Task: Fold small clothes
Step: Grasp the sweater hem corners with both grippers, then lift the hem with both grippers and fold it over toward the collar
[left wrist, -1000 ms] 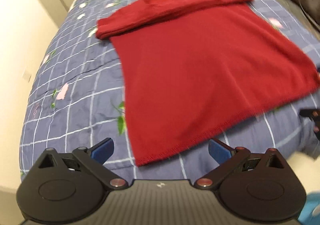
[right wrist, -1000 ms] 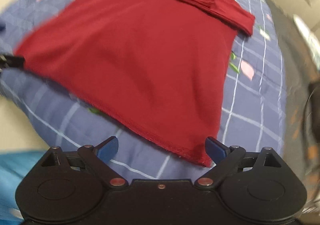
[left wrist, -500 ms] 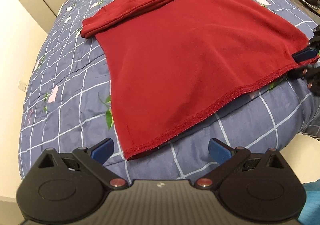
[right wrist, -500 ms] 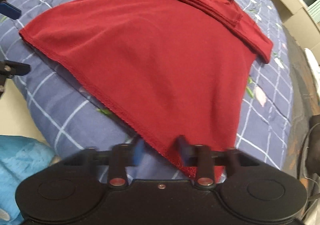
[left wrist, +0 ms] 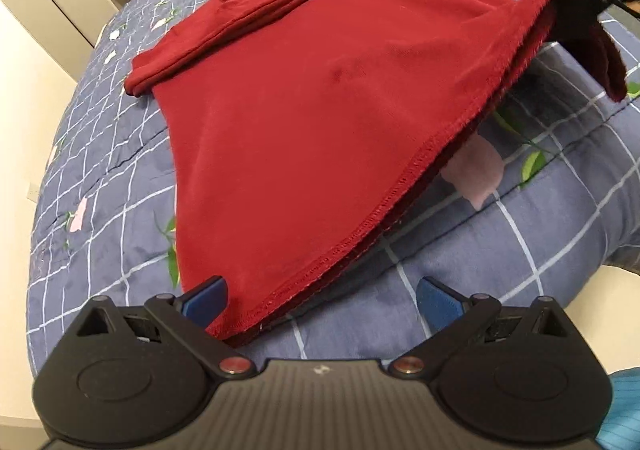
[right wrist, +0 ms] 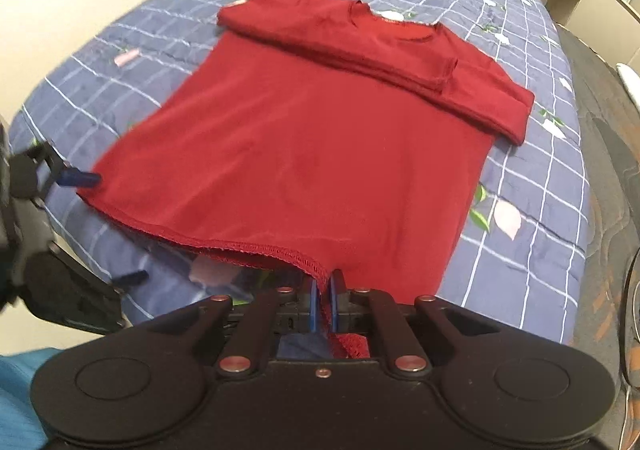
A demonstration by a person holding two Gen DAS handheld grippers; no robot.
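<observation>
Now the red T-shirt [right wrist: 320, 153], soft and limp on the quilted bed [right wrist: 532, 217], is pinched at its near hem corner by the right gripper [right wrist: 324, 304]; the left gripper [left wrist: 320, 296], spread wide, is poised for the opposite corner.

Soft, even indoor light fills both views, with no glare. The red shirt [left wrist: 320, 121] casts a dim shadow on the blue quilt [left wrist: 500, 250] under its raised hem, toward 4 o'clock in the left view. Fisheye bending curves the quilt's grid lines (strongest near the dark corners). Motion blur smears the left gripper [right wrist: 76, 177] at 9 o'clock in the right view.
</observation>
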